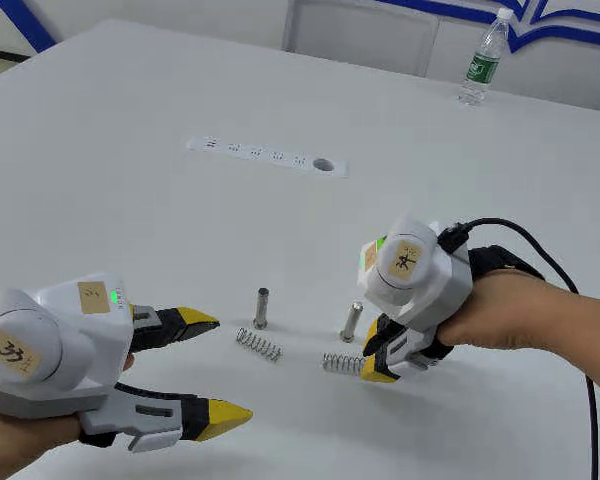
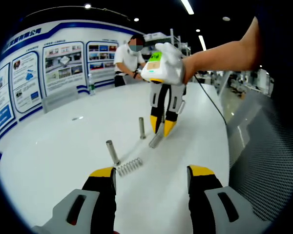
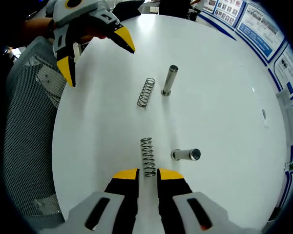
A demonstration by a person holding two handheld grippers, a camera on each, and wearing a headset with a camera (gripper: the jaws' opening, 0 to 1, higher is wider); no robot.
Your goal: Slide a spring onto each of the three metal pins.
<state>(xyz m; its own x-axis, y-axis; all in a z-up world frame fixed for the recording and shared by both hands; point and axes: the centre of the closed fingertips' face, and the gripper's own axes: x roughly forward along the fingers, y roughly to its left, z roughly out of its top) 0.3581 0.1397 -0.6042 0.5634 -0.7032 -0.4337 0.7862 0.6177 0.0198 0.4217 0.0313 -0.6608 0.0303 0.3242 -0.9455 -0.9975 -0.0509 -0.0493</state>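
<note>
My right tongs (image 3: 148, 174) stand nearly together astride the near end of a spring (image 3: 147, 155) that lies flat on the counter (image 1: 130, 150). A sliver of gap shows on either side of the coil, so I cannot tell whether they pinch it yet. The left tongs (image 2: 151, 171) hang wide apart and empty, aimed at the second spring (image 2: 129, 166), which lies just beside the foot of an upright pin (image 2: 112, 152). The other pin (image 3: 185, 155) stands just beside the spring I am after — I count two pins, both bare. To make this pick well, I judge I should close lightly on the last few turns rather than mid-body, leaving the far end open as a mouth. If I squeeze hard, the coil may flatten or flick away. Then I lift it, turn it upright and lower it squarely over the pin's top, since a sideways nudge could topple the pin. Room ahead is generous: the power strip (image 1: 270, 157) and the water bottle (image 1: 483, 58) sit well apart from the work. The near edge is the one to mind — a mesh chair (image 3: 24, 122) sits just past it, and a dropped spring could roll off that way.
</note>
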